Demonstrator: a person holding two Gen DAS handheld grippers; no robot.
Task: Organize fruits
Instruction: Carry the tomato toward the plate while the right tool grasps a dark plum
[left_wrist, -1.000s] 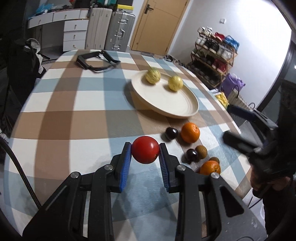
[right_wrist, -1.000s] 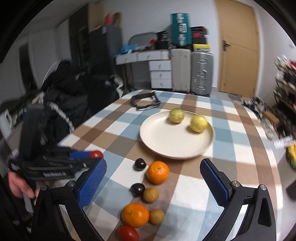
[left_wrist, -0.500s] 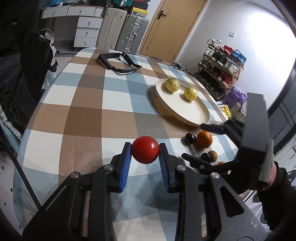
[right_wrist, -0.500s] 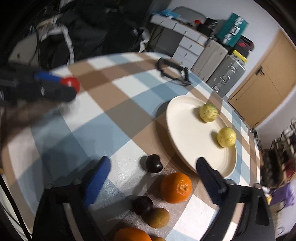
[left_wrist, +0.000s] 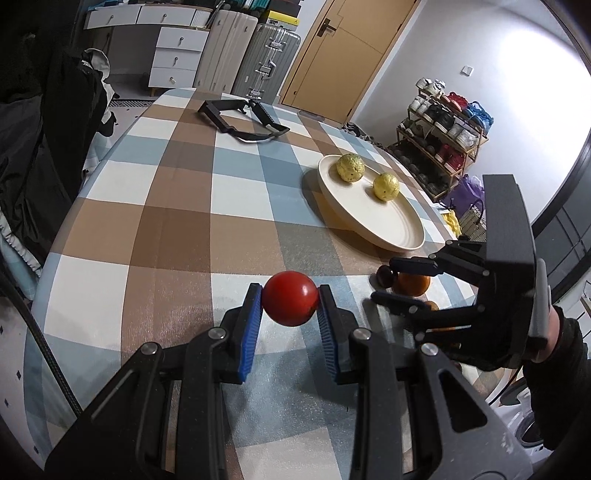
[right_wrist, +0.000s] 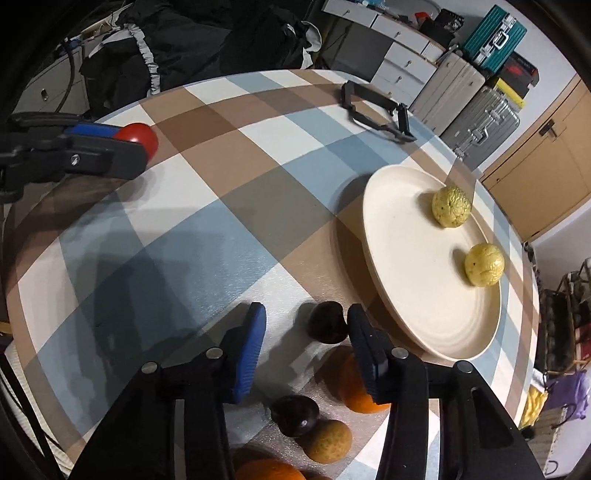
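Observation:
My left gripper (left_wrist: 290, 300) is shut on a red tomato (left_wrist: 290, 302) and holds it above the checked tablecloth; the tomato also shows in the right wrist view (right_wrist: 138, 137). My right gripper (right_wrist: 306, 332) is open and low over the table, with a dark plum (right_wrist: 327, 322) just inside its right finger. Behind the jaws lie an orange (right_wrist: 354, 387), a second dark plum (right_wrist: 295, 410), a brownish fruit (right_wrist: 328, 441) and another orange (right_wrist: 269, 470). A cream plate (right_wrist: 402, 266) holds two yellow wrinkled fruits (right_wrist: 451, 206) (right_wrist: 484, 264).
A black strap frame (left_wrist: 242, 120) lies at the far end of the table. Suitcases (left_wrist: 255, 61), white drawers (left_wrist: 173, 55) and a wooden door (left_wrist: 354, 55) stand beyond. A shoe rack (left_wrist: 443, 136) is at the right. Dark clothing (right_wrist: 207, 44) hangs past the left edge.
My right gripper has moved down and in over the fruit pile, its jaws narrower and now around the dark plum. My left gripper still holds the tomato and has drawn back slightly.

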